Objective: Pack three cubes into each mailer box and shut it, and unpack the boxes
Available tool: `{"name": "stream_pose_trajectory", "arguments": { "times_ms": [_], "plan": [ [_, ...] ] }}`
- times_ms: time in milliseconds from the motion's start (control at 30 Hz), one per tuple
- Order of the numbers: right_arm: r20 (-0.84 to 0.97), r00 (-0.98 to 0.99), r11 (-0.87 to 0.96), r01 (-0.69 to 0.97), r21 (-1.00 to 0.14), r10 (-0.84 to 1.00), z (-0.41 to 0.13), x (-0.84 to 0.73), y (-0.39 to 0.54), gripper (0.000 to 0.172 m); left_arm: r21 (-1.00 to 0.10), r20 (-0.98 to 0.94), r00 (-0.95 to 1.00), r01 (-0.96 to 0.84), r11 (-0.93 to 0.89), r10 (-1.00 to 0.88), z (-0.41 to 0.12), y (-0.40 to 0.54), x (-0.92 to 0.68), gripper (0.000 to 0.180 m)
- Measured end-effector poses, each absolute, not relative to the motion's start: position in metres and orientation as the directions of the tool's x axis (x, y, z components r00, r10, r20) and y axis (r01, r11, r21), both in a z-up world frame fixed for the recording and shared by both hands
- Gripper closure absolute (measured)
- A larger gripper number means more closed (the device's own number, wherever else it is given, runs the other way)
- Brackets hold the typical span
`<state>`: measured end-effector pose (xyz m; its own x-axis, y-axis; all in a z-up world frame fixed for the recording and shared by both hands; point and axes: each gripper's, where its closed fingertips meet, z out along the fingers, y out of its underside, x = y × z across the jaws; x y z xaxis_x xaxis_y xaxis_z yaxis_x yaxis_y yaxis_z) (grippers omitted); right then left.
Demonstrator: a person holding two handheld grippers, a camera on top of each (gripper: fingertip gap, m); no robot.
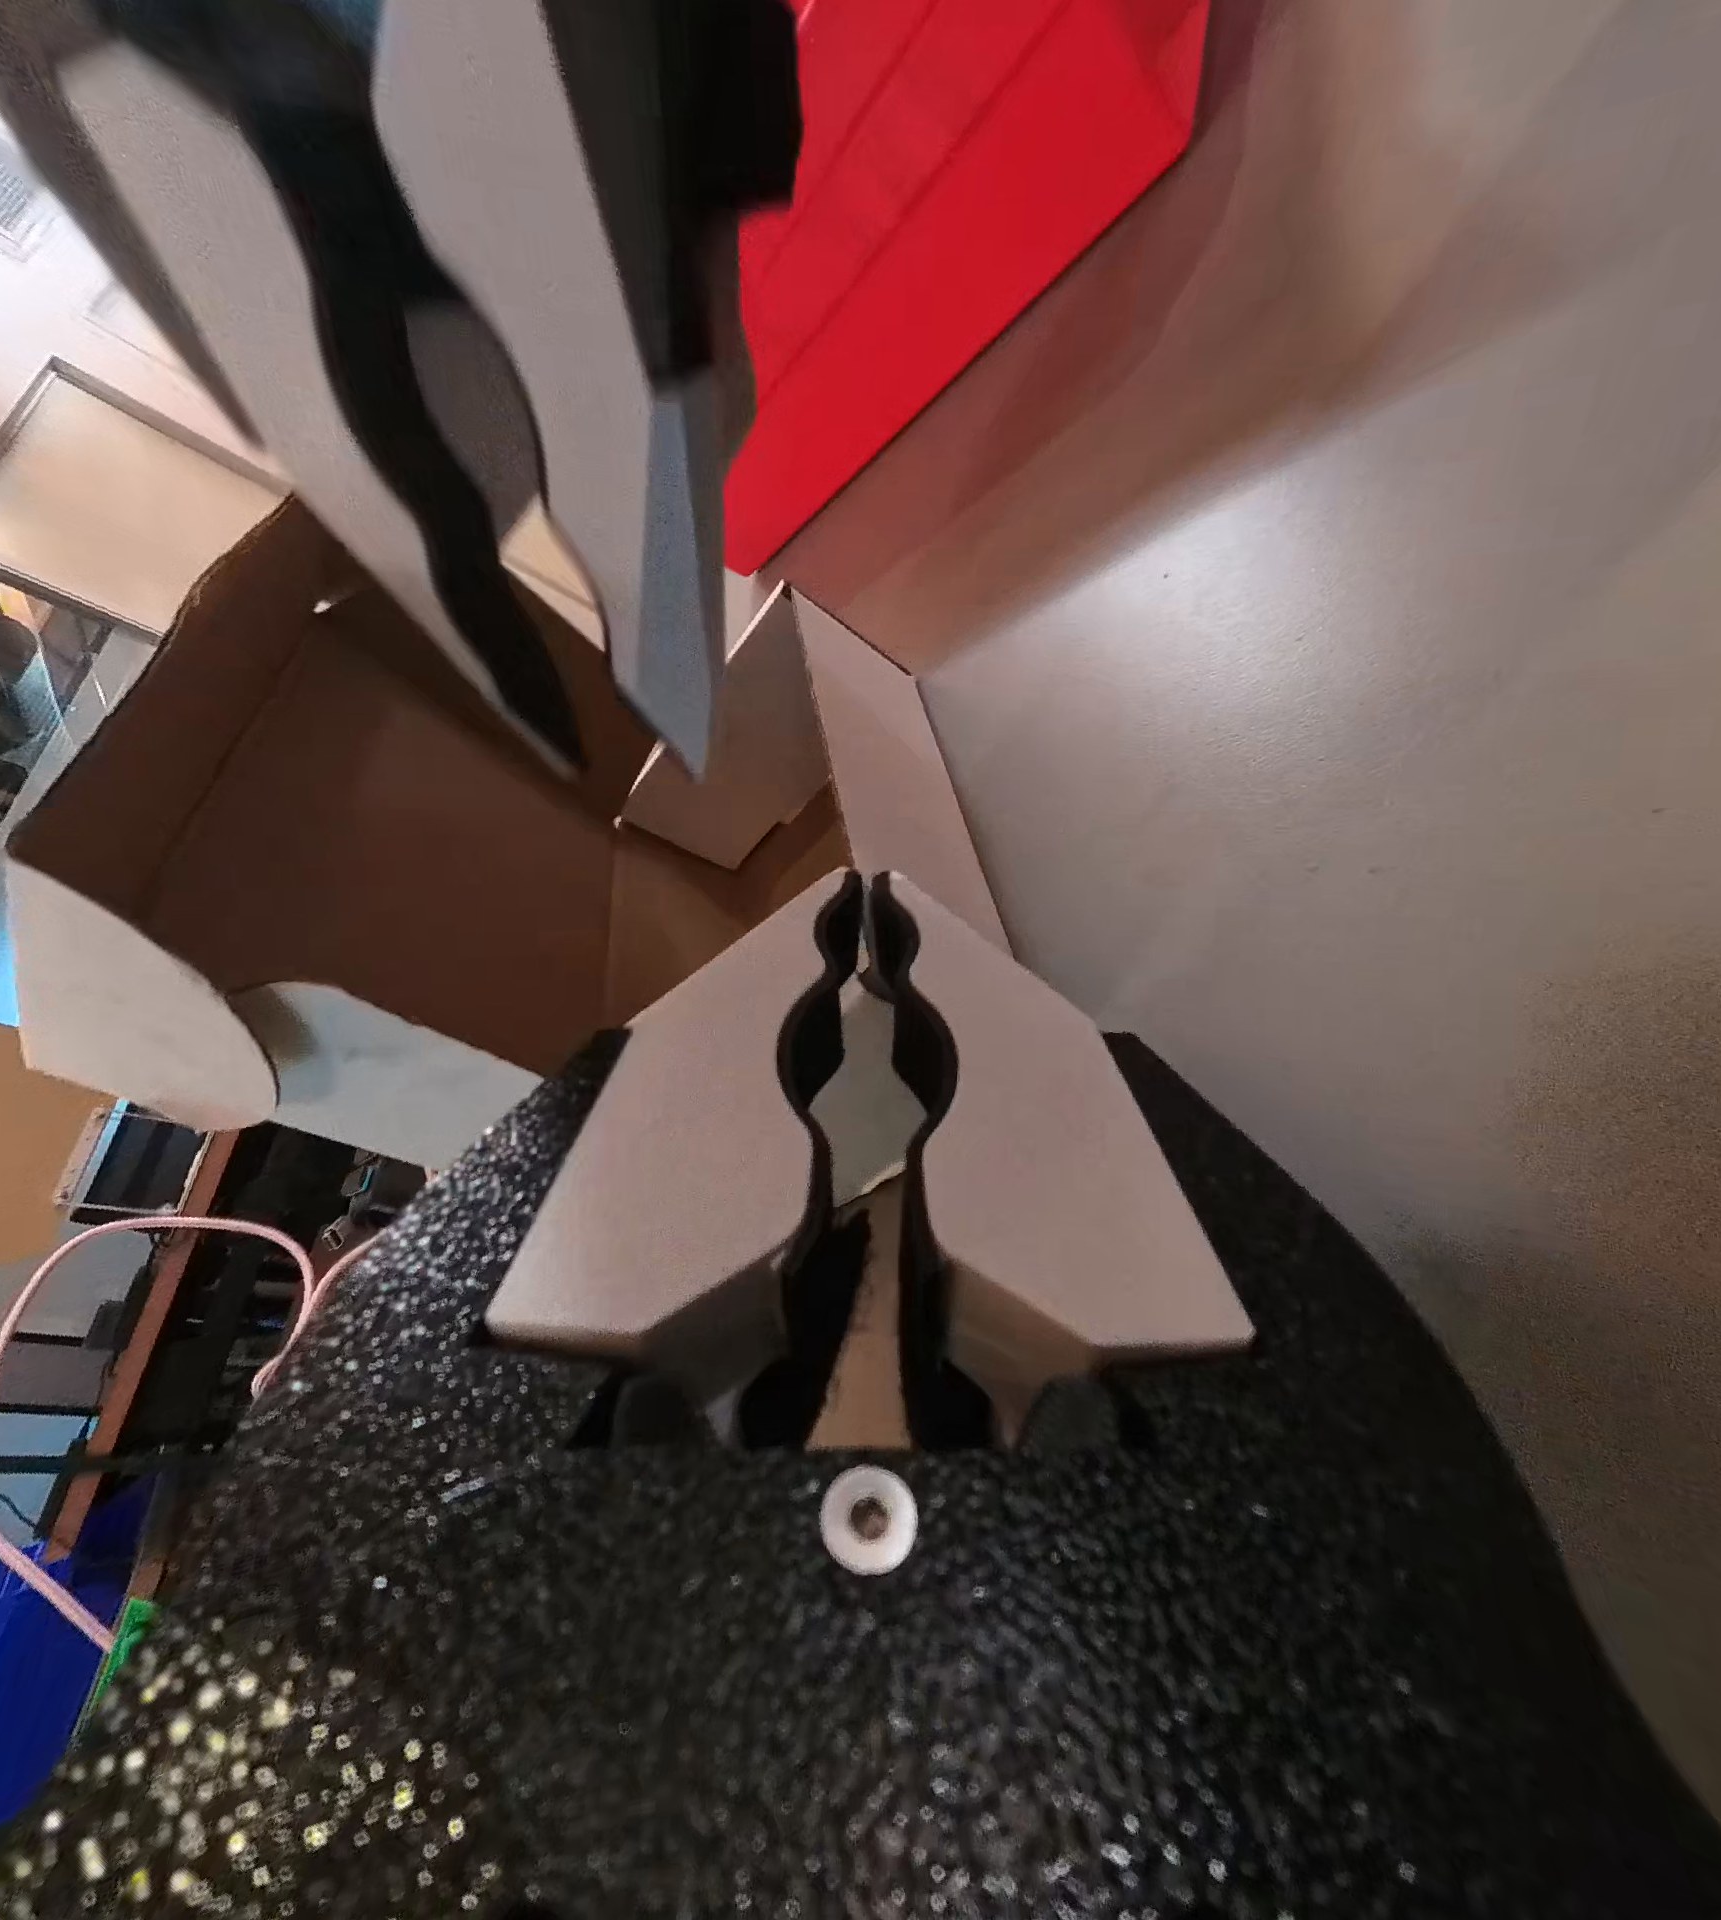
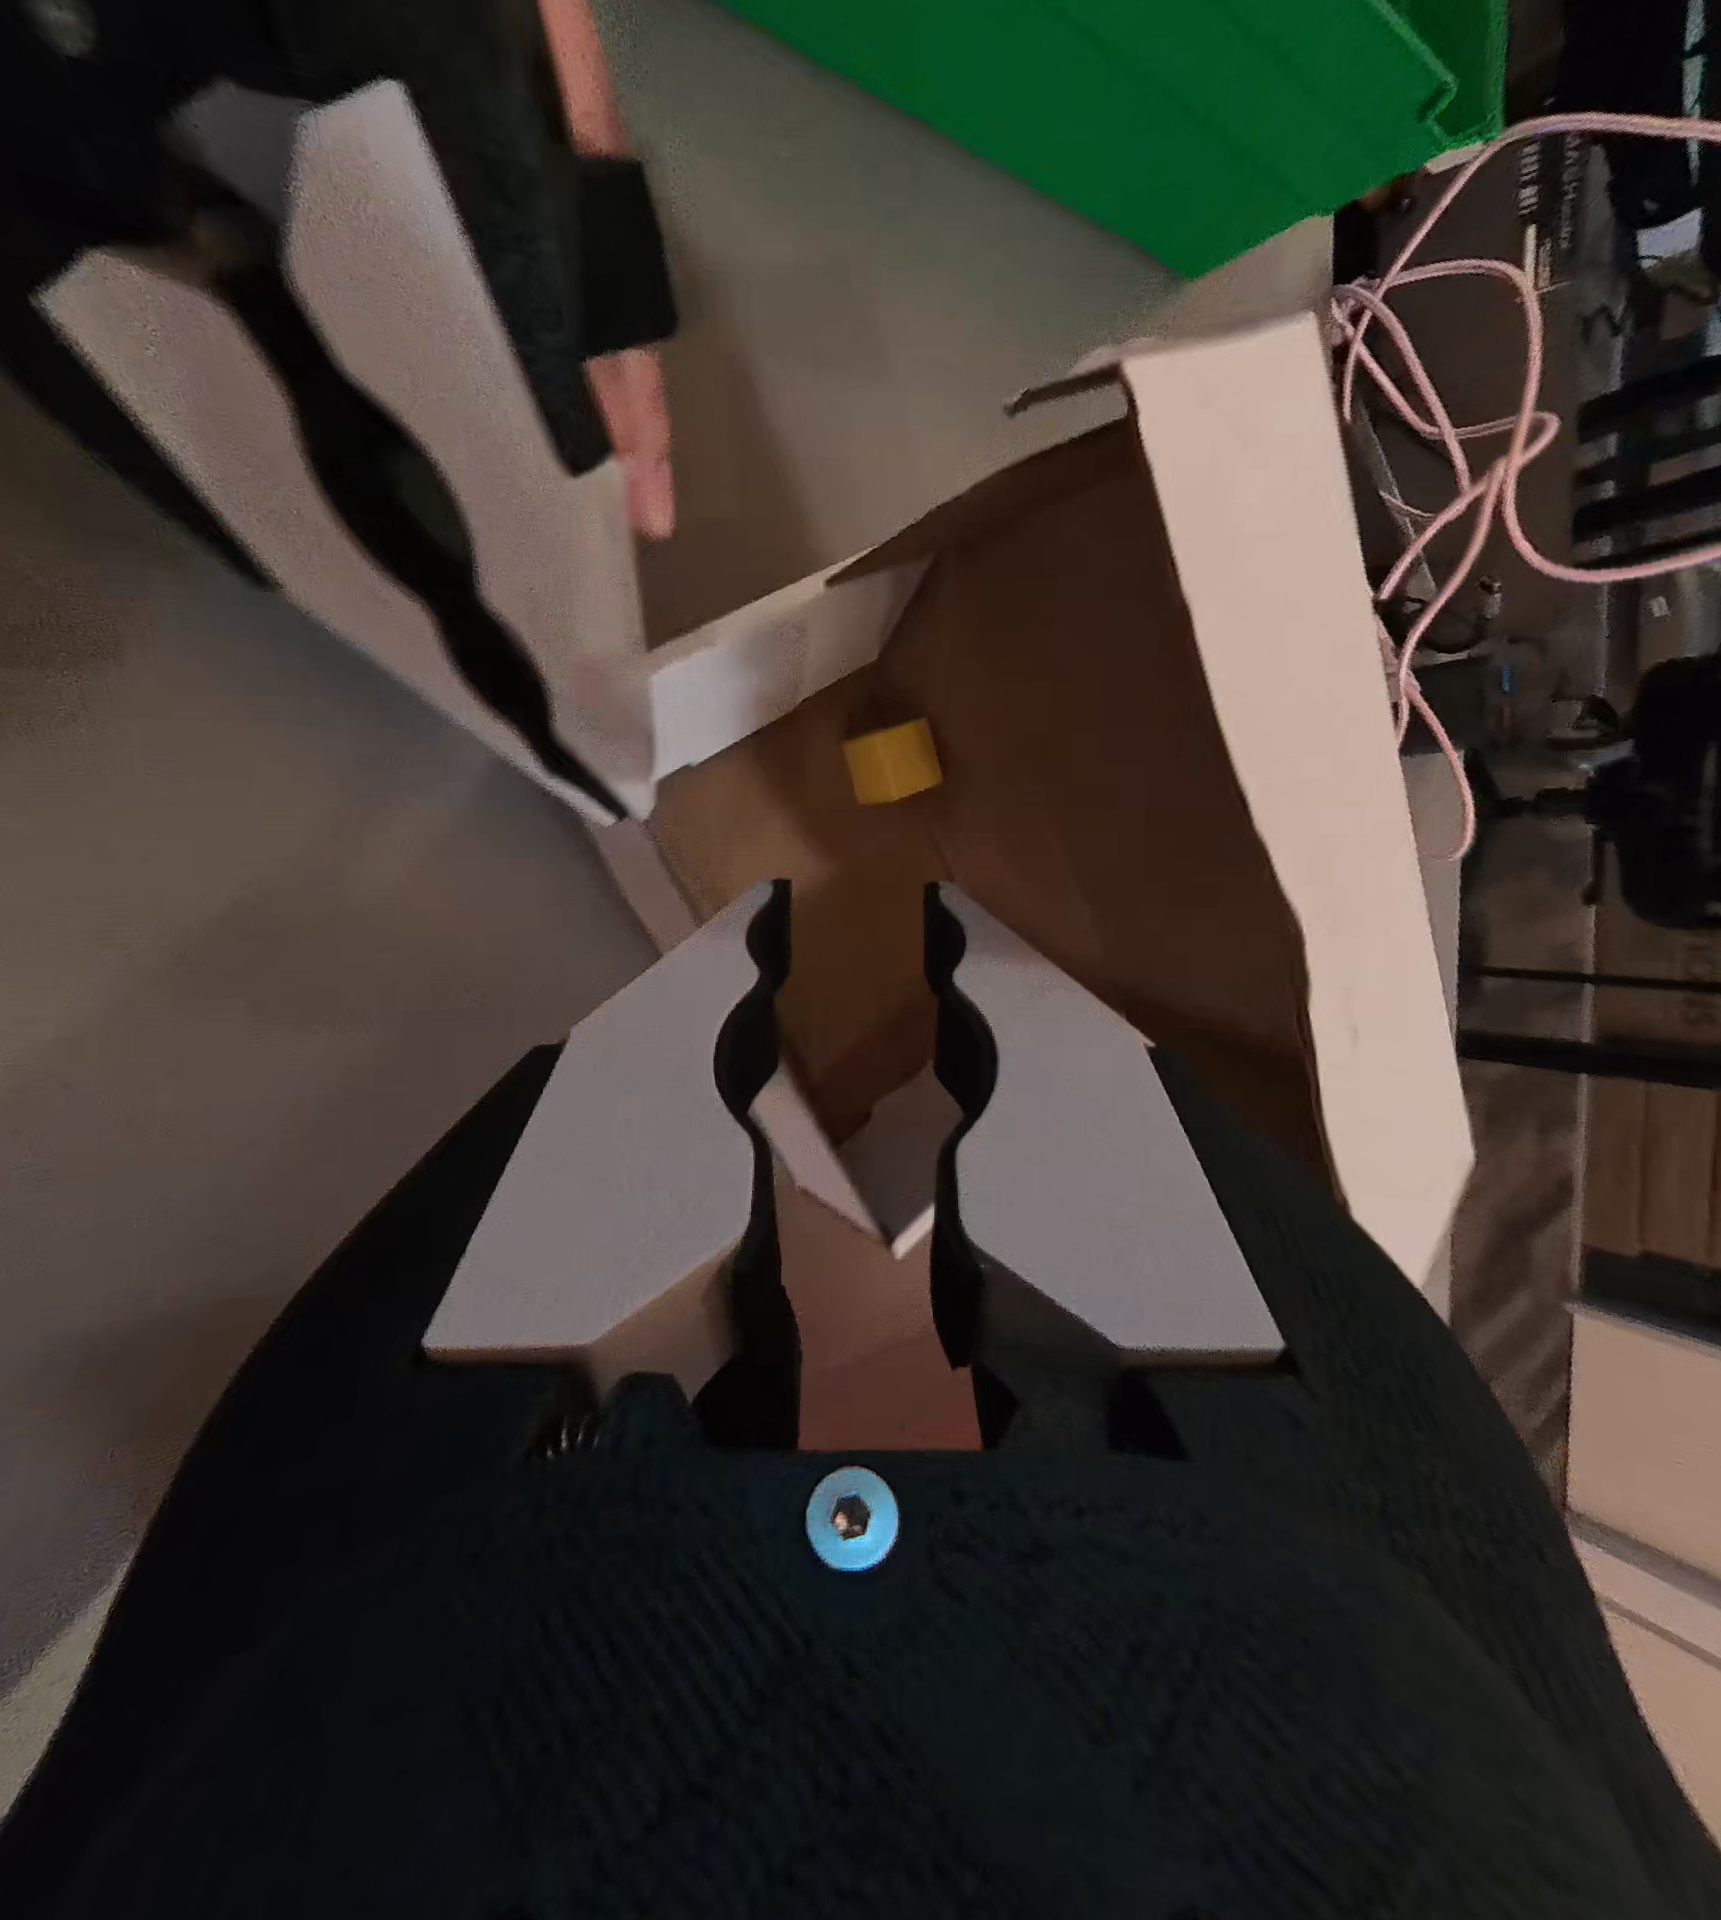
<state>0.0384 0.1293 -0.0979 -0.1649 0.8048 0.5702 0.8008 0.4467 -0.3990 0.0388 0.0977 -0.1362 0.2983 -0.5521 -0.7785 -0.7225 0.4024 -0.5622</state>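
An open mailer box [image 1: 368, 831], white outside and brown inside, is tilted up off the grey table. My left gripper [image 1: 866, 894] is shut on a thin white edge of the box's wall. It also shows in the right wrist view [image 2: 617, 805], clamped at a white corner flap [image 2: 731, 696]. My right gripper [image 2: 856, 894] is open and reaches into the box [image 2: 1095, 831]. A folded cardboard corner [image 2: 856, 1174] stands between its fingers farther back. A yellow cube [image 2: 889, 761] lies inside the box just past the fingertips. The right gripper shows in the left wrist view [image 1: 627, 748] above the box.
A red bin [image 1: 939, 260] stands on the grey table [image 1: 1355, 935] behind the box. A green bin [image 2: 1095, 114] is at the far side. Pink cables [image 2: 1458, 468] hang off the table's edge. A person's finger [image 2: 643, 468] shows on the left gripper's handle. Tip to tip, the grippers are about 5 cm apart.
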Motion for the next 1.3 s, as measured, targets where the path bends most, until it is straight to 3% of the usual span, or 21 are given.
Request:
{"name": "stream_pose_trajectory", "arguments": {
  "times_ms": [233,367,667,800,933,1033,1133,1300],
  "plan": [
    [0.511,-0.284,0.476,0.828,-0.296,0.811,-0.133,0.009,0.149,0.146,-0.566,-0.763,0.240,-0.696,0.442,-0.600,-0.136,0.090,0.038,0.180],
    [0.437,-0.302,0.415,0.890,-0.189,0.847,-0.156,0.015,0.158,0.134,-0.679,-0.653,0.191,-0.577,0.454,-0.733,-0.136,0.071,0.044,0.180],
    [0.372,-0.344,0.408,0.907,-0.107,0.862,-0.177,0.021,0.155,0.130,-0.646,-0.684,0.169,-0.592,0.482,-0.710,-0.137,0.071,0.042,0.180],
    [0.273,-0.347,0.390,0.912,-0.123,0.897,-0.179,0.026,0.141,0.134,-0.642,-0.691,0.172,-0.594,0.485,-0.703,-0.137,0.071,0.042,0.180],
    [0.307,-0.336,0.387,0.914,-0.123,0.890,-0.178,0.027,0.150,0.129,-0.633,-0.699,0.171,-0.600,0.489,-0.694,-0.137,0.072,0.043,0.180],
    [0.287,-0.367,0.414,0.902,-0.122,0.885,-0.179,0.027,0.147,0.133,-0.628,-0.703,0.170,-0.603,0.492,-0.690,-0.137,0.072,0.043,0.180],
    [0.232,-0.396,0.428,0.897,-0.108,0.889,-0.182,0.030,0.140,0.148,-0.629,-0.704,0.173,-0.602,0.492,-0.689,-0.137,0.072,0.043,0.180],
    [0.297,-0.407,0.453,0.885,-0.105,0.864,-0.167,0.032,0.137,0.152,-0.616,-0.718,0.177,-0.612,0.496,-0.673,-0.136,0.073,0.043,0.180]
  ]
}}
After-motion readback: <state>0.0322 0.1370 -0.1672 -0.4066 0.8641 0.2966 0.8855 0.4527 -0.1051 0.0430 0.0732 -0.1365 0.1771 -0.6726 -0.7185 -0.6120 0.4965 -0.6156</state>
